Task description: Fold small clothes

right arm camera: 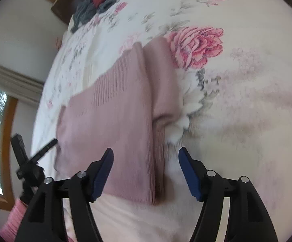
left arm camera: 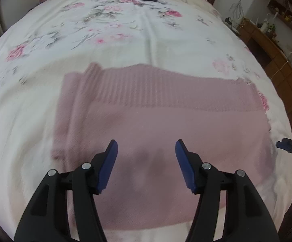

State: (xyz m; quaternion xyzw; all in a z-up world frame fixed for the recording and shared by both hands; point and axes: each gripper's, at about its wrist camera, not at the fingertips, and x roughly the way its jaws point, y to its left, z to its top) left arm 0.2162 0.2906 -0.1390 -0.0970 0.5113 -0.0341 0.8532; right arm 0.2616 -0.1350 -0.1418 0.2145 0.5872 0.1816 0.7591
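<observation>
The pink knit sweater (left arm camera: 162,125) is laid partly folded on the floral bedspread (left arm camera: 125,26). Left gripper (left arm camera: 147,166) and right gripper (right arm camera: 146,173) are both held wide, nothing pinched. If only the top layer gets grabbed, the fold could easily be dragged crooked.

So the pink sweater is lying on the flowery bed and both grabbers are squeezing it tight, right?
Not quite. The pink sweater does lie on the flowery bed, but neither grabber squeezes it. The left gripper in the left wrist view and the right gripper in the right wrist view both have their jaws wide open above it.
</observation>
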